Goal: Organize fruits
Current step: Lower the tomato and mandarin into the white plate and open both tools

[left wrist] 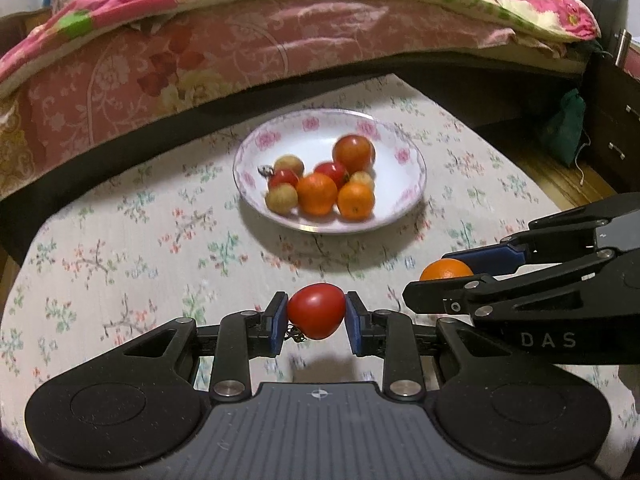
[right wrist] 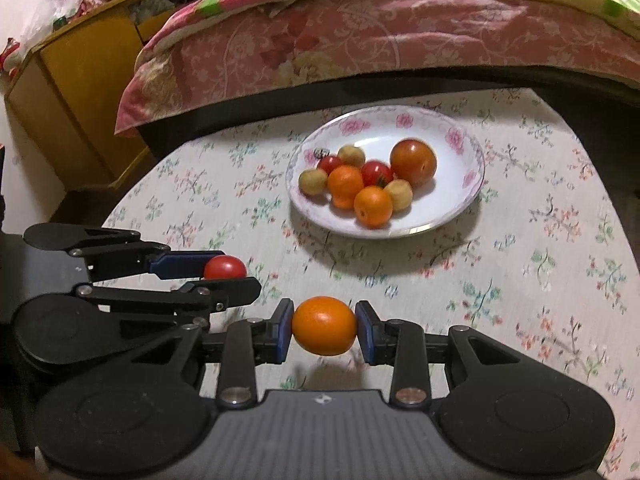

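Floral tablecloth (left wrist: 120, 240) spreads before a bed, and above it the left gripper (left wrist: 317, 312) clamps a red tomato (left wrist: 316, 310) while the right gripper (right wrist: 324, 326) clamps an orange (right wrist: 324, 325) — both lifted clear, apparently bound for the plate (left wrist: 404, 196) already heaped with fruit.
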Demonstrator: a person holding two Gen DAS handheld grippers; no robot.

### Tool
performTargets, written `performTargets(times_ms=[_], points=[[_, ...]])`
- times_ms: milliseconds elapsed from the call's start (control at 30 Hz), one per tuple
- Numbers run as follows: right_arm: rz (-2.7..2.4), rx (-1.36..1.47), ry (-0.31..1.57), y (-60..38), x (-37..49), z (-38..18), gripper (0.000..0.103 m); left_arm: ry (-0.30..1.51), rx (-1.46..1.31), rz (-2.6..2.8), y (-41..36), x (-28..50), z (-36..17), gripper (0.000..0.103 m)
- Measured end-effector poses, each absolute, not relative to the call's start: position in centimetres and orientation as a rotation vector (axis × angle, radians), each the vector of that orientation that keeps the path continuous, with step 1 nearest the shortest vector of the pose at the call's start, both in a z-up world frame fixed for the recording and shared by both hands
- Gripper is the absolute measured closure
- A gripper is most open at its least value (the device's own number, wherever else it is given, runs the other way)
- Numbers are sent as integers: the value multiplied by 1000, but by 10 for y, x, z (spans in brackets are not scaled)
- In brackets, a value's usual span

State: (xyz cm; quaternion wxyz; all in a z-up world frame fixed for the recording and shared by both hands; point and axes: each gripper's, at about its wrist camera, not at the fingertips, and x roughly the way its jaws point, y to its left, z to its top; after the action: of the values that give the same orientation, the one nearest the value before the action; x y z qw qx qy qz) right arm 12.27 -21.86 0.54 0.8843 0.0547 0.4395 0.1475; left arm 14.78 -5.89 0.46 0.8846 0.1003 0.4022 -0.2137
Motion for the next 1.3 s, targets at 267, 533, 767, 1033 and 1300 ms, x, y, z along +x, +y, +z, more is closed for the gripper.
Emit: performTargets(times_ms=[267, 533, 767, 1033, 1300], points=[[292, 139, 868, -229, 157, 14, 75, 789, 208, -427, -70, 185, 14, 66], [254, 202, 843, -252, 204, 10, 75, 767, 227, -422, -91, 234, 14, 66], [239, 272, 853, -268, 228, -2, 74, 776, 239, -411, -101, 258, 5, 65], [231, 293, 839, -270, 234, -4, 73, 795, 220, -395, -99, 266, 2, 54], [208, 324, 809, -278, 233, 2, 60, 785, 225, -379, -96, 264, 8, 44]])
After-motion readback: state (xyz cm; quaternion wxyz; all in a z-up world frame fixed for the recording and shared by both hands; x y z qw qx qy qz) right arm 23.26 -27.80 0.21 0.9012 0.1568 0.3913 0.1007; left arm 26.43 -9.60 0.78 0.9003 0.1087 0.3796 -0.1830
